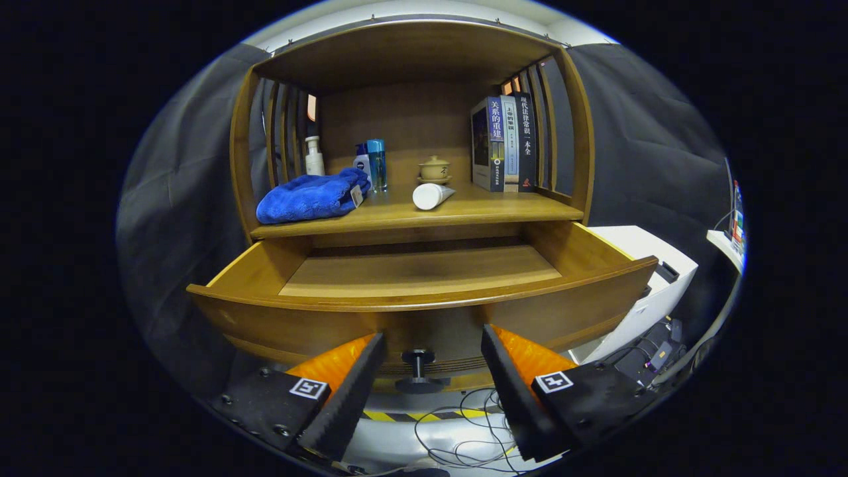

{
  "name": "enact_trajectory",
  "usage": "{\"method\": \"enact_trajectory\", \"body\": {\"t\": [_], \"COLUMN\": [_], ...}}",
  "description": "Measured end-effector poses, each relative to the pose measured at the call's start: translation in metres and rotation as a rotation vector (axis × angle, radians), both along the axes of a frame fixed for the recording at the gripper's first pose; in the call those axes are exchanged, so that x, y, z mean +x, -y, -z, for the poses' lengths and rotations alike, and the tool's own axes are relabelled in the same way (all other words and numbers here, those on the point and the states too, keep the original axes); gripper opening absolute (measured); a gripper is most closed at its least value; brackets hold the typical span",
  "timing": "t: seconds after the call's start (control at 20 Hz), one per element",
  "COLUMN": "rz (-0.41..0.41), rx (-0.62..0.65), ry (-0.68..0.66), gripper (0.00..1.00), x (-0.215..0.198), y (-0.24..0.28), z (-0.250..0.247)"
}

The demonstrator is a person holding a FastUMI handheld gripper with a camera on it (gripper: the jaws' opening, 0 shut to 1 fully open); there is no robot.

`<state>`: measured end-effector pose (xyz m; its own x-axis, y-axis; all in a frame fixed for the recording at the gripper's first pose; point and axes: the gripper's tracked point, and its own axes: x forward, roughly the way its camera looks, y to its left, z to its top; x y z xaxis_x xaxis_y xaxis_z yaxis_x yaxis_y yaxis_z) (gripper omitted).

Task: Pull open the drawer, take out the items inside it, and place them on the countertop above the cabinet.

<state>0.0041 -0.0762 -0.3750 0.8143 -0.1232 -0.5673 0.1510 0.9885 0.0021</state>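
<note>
In the gripper view, we found the claw (432, 361) standing open, its two fingers (344, 391) spread apart and gripping nothing. The drawer's dark knob (417, 368) sat in the gap between them, touched by neither finger as far as we could tell. The drawer (424, 311) itself was pulled well out of the wooden cabinet (411, 59), and the part of its floor that we could see lay bare. On the desk (477, 209) directly above the drawer, we recorded a blue towel (311, 195) bunched at the left end, with a white pump bottle (314, 156) upright behind it. Just beside the towel's right edge stood a blue bottle (375, 164), and a smaller container close against it could not be identified. A white tube (432, 195) lay on its side near the middle of the desk, with a small lidded teacup (434, 169) on a saucer behind it. Three books (505, 142) stood upright at the right end, against the slatted side. Below the fingers, we noted loose cables (464, 424) on the floor, and a white unit (656, 285) stood to the right of the cabinet.
</note>
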Motion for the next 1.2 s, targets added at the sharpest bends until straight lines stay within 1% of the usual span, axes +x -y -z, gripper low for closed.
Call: {"method": "enact_trajectory", "body": {"t": [0.2, 0.25, 0.4, 0.75, 1.0, 1.2], "rz": [-0.001, -0.004, 0.007, 0.026, 0.017, 0.015], "rx": [-0.009, -0.008, 0.008, -0.033, -0.022, -0.042], "ry": [0.016, 0.008, 0.008, 0.022, 0.017, 0.019], "gripper": [0.98, 0.98, 0.98, 0.98, 0.98, 0.98], "x": [0.024, 0.021, 0.036, 0.066, 0.086, 0.105], "y": [0.003, 0.0, 0.001, 0.006, 0.006, 0.008], "z": [0.003, 0.0, 0.004, 0.008, 0.015, 0.017]}}
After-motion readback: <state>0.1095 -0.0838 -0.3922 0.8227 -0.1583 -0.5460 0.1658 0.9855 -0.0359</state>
